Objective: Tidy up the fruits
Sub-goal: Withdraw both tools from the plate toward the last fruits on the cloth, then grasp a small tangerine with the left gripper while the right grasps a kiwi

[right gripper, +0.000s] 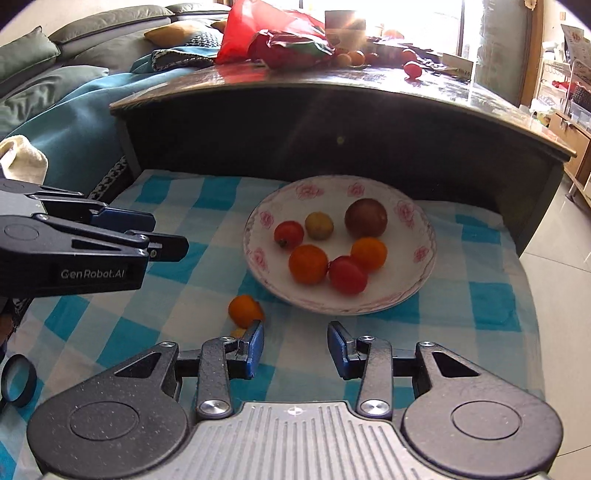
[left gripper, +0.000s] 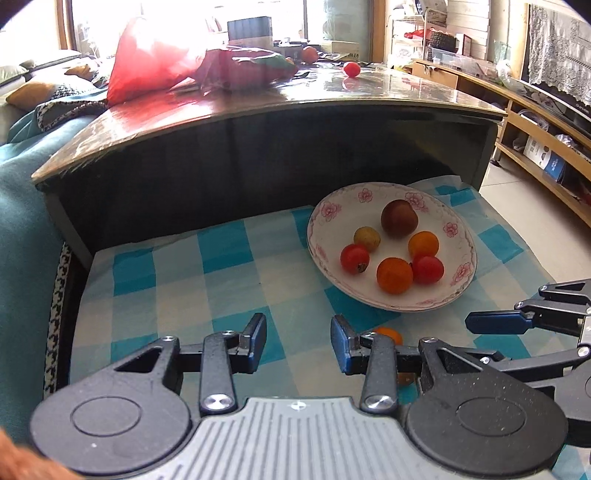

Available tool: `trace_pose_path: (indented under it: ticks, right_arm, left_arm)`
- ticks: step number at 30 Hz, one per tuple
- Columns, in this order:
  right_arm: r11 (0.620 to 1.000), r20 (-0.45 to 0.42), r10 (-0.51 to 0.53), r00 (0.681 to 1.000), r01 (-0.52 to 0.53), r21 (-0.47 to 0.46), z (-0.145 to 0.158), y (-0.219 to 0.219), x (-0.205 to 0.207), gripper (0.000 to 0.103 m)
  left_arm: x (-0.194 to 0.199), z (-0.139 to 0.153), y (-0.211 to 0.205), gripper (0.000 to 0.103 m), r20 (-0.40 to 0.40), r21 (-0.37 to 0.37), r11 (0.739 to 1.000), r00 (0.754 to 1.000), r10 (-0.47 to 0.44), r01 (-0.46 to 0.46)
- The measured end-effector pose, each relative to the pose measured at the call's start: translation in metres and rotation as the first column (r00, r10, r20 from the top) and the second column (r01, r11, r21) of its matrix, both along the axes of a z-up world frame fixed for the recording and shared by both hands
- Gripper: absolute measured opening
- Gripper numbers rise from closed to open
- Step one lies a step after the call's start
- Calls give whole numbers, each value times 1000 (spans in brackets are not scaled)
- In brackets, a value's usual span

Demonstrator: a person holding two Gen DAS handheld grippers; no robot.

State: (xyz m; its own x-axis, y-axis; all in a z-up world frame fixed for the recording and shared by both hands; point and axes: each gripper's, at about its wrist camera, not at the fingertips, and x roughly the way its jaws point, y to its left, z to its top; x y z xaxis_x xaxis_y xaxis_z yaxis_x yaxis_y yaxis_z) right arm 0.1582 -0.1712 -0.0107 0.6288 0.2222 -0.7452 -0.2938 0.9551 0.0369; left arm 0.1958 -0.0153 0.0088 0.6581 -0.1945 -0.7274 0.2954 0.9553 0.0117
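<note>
A white floral plate [left gripper: 458, 229] [right gripper: 413, 221] sits on a blue checked cloth [left gripper: 177, 273] [right gripper: 480, 280] and holds several small fruits: red and orange tomatoes, a yellow one and a dark plum [left gripper: 399, 217] [right gripper: 365, 217]. An orange tomato [right gripper: 243, 309] [left gripper: 389, 333] lies on the cloth in front of the plate, with a small yellowish fruit [right gripper: 237, 332] beside it. My left gripper [left gripper: 298, 338] is open and empty, left of the orange tomato. My right gripper [right gripper: 295, 347] is open and empty, its left finger [right gripper: 255, 345] close to that tomato.
A dark glass-topped table [left gripper: 258, 107] [right gripper: 332, 88] stands behind the cloth, with a red bag [left gripper: 155, 59] [right gripper: 273, 33] and more tomatoes [left gripper: 351, 69] [right gripper: 412, 69] on top. A teal sofa [left gripper: 26, 206] is on the left, wooden shelves [left gripper: 535, 122] on the right.
</note>
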Motion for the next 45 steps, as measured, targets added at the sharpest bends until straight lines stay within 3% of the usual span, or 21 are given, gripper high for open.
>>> trace_pose_path:
  ticks: [13,19,27,34,45]
  right_arm:
    - [996,-55,88,995,-88,3,-28,38,8,34]
    - [996,-60,86,994,-88,-23,-33,43,14,19]
    - [999,-88,45,995,-46,-9,-28,19,10,19]
    - [1000,-86,6,996,-7,-10,-22,-5,2,19]
    - [1000,-111,-10,994,8,-19,-23,-26,-5,19]
  left_arm:
    - [9,-15,14,48,-39,-29,999,999,18,-19]
    - [9,-22,9,48,-59,-30,1000,998,-5,3]
    - [9,-34,-11,48,-109,-81,994,991,-80,72]
    - [9,-36,-32,49,-91,-98,989,989,-119,110]
    - [-14,-39,-50,50,-103,-81,978,975,-199,191]
